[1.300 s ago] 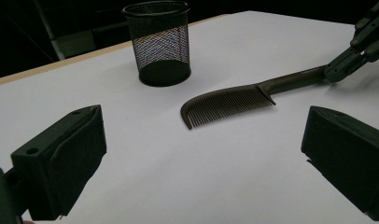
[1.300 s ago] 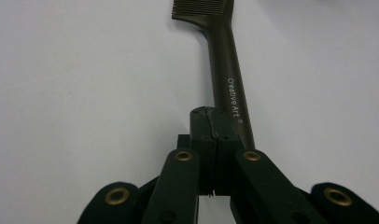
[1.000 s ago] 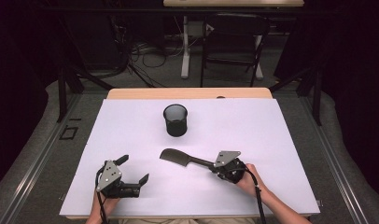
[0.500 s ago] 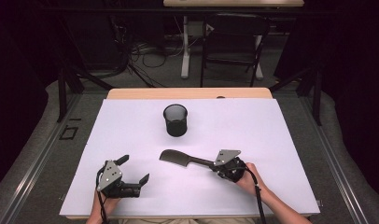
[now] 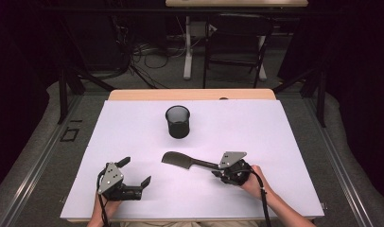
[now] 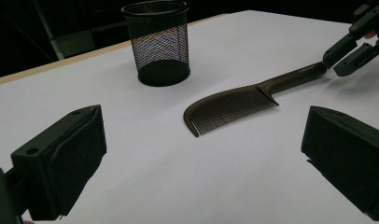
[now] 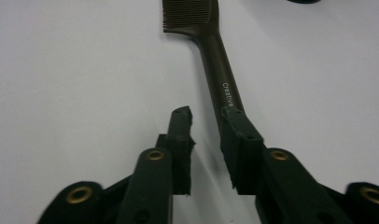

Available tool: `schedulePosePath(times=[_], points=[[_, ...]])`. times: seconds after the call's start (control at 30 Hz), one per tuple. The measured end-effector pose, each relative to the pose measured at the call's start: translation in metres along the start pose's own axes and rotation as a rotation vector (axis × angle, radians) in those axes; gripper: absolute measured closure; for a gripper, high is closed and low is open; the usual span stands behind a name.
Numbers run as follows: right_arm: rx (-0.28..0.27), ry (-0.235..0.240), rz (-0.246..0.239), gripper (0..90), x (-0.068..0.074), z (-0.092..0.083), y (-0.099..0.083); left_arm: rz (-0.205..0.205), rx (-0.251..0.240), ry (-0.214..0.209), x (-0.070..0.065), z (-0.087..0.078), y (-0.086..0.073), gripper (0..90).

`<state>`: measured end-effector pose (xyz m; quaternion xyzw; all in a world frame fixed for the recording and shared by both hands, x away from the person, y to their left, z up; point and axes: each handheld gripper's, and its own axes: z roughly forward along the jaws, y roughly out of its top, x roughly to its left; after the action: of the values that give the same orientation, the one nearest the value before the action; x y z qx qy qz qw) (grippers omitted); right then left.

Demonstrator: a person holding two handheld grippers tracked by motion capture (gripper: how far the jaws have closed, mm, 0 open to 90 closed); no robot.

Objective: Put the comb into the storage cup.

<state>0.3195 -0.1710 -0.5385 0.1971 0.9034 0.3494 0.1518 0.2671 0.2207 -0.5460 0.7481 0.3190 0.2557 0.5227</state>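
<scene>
A dark comb (image 5: 180,161) lies flat on the white table cover (image 5: 284,142), its teeth end to the left and its handle toward my right gripper (image 5: 214,168). In the right gripper view the comb's handle (image 7: 215,60) ends at the right finger (image 7: 239,135), and a gap separates it from the left finger (image 7: 179,135). These jaws have just been opening; the handle's tip lies between them, and the pads no longer press on it. A black mesh cup (image 5: 177,121) stands upright behind the comb. My left gripper (image 5: 136,170) rests near the front left, open wide and empty.
The left gripper view looks across bare white cover at the comb (image 6: 234,105), the mesh cup (image 6: 158,42) and the right gripper (image 6: 348,51). A wooden table edge (image 5: 190,94) runs along the far side. Beyond it are a dark floor, cables and a chair (image 5: 237,42).
</scene>
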Motion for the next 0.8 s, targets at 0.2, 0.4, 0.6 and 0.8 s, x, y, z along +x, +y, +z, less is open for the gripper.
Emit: schedulePosePath(times=[0.2,0.4,0.6,0.8], points=[[0.013,-0.005,0.006,42.5,-0.001,-0.004,0.002,0.002,0.003,-0.001,0.0,0.001,0.0,0.0],[0.018,-0.001,0.007,20.7,0.001,-0.007,0.007,-0.001,0.003,-0.002,0.0,0.002,0.0,0.0],[0.011,0.002,0.012,13.0,-0.001,-0.009,0.009,0.004,0.004,-0.011,-0.001,0.005,0.001,0.0],[0.011,-0.008,0.006,5.4,-0.003,-0.014,0.02,0.002,0.003,-0.008,-0.001,0.005,0.001,0.0]])
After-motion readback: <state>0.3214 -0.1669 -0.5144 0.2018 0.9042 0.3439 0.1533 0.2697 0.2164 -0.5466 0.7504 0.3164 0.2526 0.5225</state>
